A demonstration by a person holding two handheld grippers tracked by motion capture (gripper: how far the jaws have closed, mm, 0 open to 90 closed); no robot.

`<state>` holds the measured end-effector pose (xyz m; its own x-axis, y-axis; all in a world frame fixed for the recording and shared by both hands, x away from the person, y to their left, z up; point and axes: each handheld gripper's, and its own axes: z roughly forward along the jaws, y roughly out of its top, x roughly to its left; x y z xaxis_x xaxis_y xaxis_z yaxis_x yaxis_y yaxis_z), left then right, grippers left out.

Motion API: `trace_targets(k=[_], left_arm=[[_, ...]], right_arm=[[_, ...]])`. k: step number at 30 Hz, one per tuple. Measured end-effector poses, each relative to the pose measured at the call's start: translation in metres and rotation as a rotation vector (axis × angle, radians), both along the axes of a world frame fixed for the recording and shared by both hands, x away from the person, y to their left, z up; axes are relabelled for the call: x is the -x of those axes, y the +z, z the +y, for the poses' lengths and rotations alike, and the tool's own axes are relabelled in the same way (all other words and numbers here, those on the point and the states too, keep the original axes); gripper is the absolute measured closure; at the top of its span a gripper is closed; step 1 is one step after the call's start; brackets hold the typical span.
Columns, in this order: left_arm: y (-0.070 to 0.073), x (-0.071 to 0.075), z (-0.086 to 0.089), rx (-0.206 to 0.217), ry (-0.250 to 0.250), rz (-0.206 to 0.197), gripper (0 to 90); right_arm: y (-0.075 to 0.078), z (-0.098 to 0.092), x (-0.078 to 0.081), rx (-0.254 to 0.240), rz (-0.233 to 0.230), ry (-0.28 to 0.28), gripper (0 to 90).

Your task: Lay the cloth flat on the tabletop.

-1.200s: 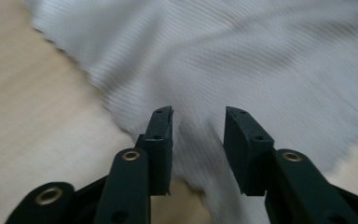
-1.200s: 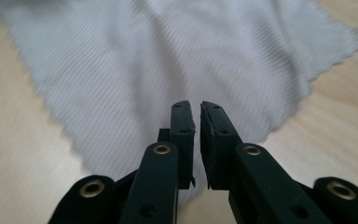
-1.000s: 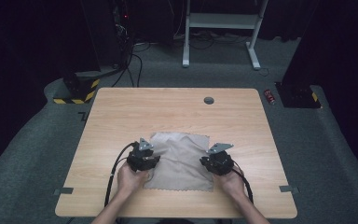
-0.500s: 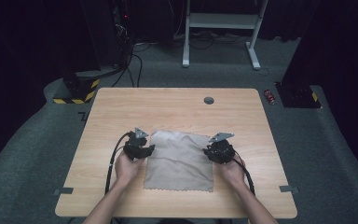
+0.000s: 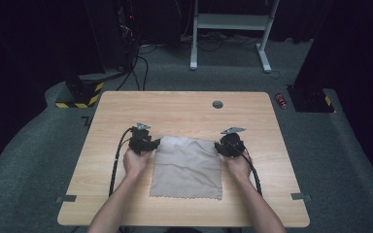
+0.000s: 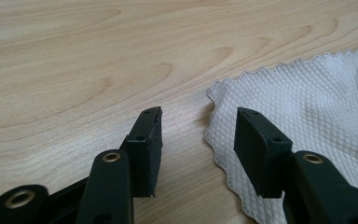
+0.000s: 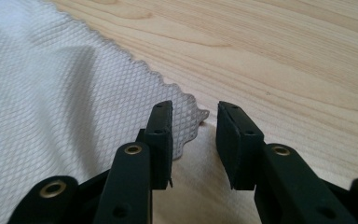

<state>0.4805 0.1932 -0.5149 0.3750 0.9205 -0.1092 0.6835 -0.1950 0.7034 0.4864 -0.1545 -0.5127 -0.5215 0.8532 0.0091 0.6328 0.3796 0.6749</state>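
Plainly both sets of jaws have just been opening: the left gripper and right gripper stand parted at the far corners of the grey cloth, gripping nothing. Lying flat mid-table, it looks light and limp; pinching corners suits best.

In the high view, we cannot tell how the jaws of the left gripper and right gripper stand: each black body hides them. The person's forearms are cut off by the bottom edge. In the left gripper view, the cloth runs past the right edge; one pad covers part of its hem.
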Motion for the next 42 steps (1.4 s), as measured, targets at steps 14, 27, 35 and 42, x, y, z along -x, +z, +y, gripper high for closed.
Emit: trace_targets(k=[14,27,35,42], left_arm=[[-0.005,-0.005,0.003,0.042,-0.002,-0.019,89.9],[-0.001,-0.005,0.008,0.109,-0.012,-0.034,85.5],[-0.008,-0.009,0.002,0.095,0.006,-0.034,66.7],[-0.001,-0.020,-0.012,-0.050,-0.014,-0.007,58.4]], right_arm=[[0.000,0.008,-0.001,0.036,-0.036,0.029,89.5],[0.017,0.010,-0.017,0.067,-0.067,0.026,89.6],[0.013,0.012,-0.032,0.098,-0.049,0.001,89.6],[0.003,0.011,-0.036,0.120,-0.031,-0.053,79.2]])
